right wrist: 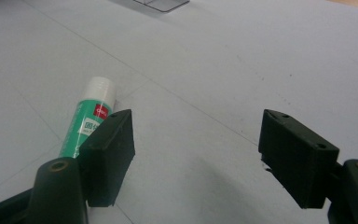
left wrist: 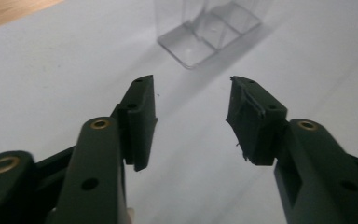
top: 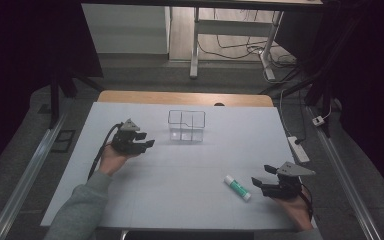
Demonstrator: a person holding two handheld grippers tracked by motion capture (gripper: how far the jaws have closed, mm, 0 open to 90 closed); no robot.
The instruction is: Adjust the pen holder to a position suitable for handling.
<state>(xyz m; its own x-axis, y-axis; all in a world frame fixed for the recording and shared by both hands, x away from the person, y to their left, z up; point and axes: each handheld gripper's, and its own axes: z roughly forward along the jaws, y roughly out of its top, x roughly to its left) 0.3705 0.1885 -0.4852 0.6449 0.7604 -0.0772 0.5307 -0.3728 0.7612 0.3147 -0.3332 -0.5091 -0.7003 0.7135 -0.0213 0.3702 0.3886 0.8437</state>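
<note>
Both claws spread wide and empty: the right claw sits low just beside the glue stick lying on the white tabletop, likely lining up a grab, while the left claw faces the clear divided box, perhaps the drop-off.

The right gripper holds its fingers spread over the white bench; a green glue stick (white-capped) lies behind the left one.
</note>
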